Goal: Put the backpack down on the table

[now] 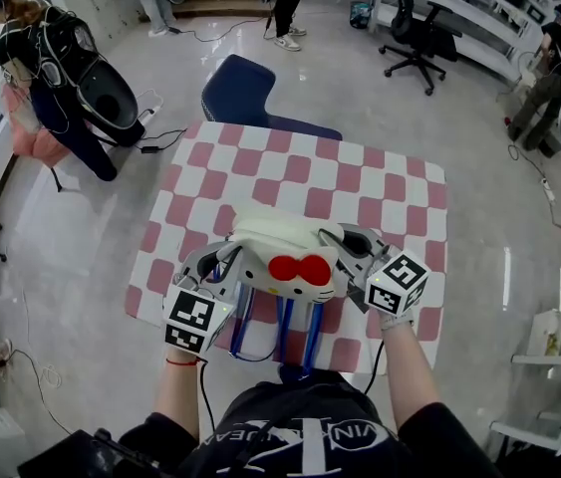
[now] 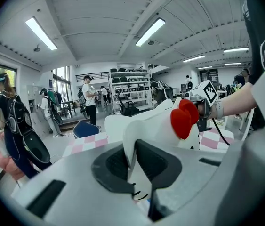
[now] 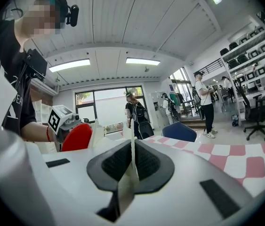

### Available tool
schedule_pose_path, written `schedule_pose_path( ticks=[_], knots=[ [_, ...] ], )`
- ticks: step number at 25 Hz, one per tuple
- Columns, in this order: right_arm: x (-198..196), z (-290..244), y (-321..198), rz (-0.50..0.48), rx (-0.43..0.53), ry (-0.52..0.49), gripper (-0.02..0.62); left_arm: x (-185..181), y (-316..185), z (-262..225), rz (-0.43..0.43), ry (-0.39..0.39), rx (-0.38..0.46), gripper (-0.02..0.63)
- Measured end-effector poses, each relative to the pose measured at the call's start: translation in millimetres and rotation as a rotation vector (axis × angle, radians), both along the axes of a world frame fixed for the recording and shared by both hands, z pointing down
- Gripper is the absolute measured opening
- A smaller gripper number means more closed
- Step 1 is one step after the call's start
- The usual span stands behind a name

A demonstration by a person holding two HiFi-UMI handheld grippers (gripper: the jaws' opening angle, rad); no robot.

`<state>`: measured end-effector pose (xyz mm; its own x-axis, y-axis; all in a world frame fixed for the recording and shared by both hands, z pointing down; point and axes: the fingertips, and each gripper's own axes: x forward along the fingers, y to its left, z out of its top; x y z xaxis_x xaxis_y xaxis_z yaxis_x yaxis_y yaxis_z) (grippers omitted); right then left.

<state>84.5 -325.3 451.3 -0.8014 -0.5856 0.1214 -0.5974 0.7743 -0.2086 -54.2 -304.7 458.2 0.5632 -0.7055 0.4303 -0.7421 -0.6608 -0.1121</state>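
A white cat-face backpack (image 1: 280, 250) with a red bow (image 1: 298, 268) is held between both grippers over the near edge of the pink-and-white checked table (image 1: 360, 182). Its blue straps (image 1: 285, 332) hang down toward me. My left gripper (image 1: 228, 263) is shut on the bag's left side, with white fabric (image 2: 153, 124) pinched between its pads. My right gripper (image 1: 352, 254) is shut on the right side, with a thin white edge (image 3: 132, 161) clamped between its pads. I cannot tell whether the bag's base touches the table.
A blue chair (image 1: 242, 92) stands at the table's far side. A black office chair (image 1: 418, 38) is further back on the right. A person with a black bag (image 1: 61, 68) is at the left. A white chair (image 1: 559, 376) stands near right. Shelving (image 1: 489, 8) lines the back.
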Motion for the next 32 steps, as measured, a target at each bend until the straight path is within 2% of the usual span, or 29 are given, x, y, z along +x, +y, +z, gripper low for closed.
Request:
schedule_pose_path(
  ticks=[14, 20, 32],
  knots=[
    [0, 4, -37, 0.000, 0.018, 0.014, 0.011, 6, -28, -8, -0.025, -0.018, 0.010, 0.029],
    [-1, -4, -50, 0.012, 0.048, -0.017, 0.011, 5, -39, -12, -0.030, -0.033, 0.027, 0.029],
    [-1, -3, -74, 0.004, 0.096, -0.005, 0.011, 5, -62, -9, -0.033, -0.064, 0.062, 0.030]
  ],
)
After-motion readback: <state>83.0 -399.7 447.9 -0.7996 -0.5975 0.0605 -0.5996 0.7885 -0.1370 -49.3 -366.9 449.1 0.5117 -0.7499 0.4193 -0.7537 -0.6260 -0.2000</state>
